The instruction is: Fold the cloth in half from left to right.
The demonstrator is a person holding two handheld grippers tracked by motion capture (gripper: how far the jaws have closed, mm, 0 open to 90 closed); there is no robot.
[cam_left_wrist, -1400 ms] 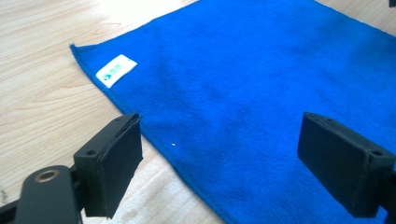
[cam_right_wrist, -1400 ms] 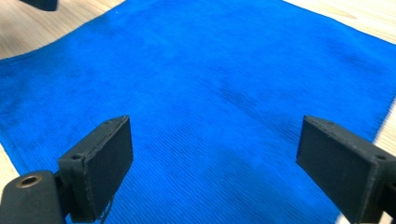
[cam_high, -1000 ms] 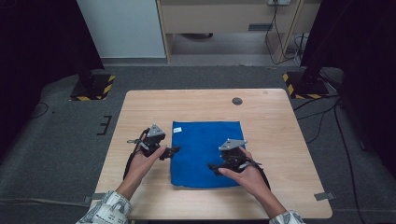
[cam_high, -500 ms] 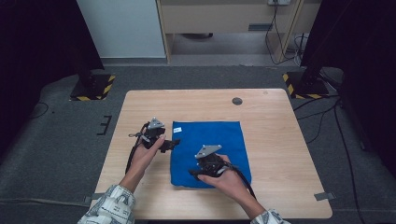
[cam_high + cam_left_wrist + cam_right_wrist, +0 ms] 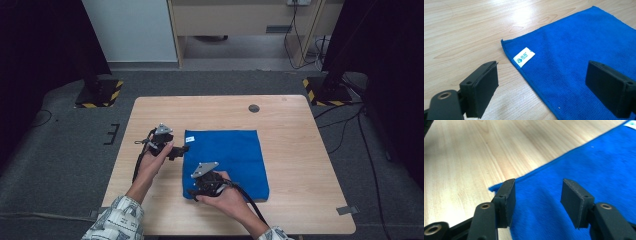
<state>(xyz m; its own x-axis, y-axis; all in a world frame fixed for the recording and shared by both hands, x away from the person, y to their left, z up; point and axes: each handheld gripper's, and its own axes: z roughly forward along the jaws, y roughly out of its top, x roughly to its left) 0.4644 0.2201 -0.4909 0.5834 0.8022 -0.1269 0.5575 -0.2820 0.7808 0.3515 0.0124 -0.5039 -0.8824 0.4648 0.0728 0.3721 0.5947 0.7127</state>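
Cloth point(image 5: 227, 157), blue, is lying flat on the bench point(image 5: 300, 140). You are holding left tongs point(image 5: 182, 150) released at its far-left labelled corner, right tongs point(image 5: 537, 203) released over its near-left corner.

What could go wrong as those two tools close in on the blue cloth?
The right tool sits open over the cloth's near corner; closing from above, it might pinch too little fabric and slip off. The left tool straddles the edge by the white label, one jaw over bare table, so it could miss the cloth. Uneven grips would likely wrinkle it.
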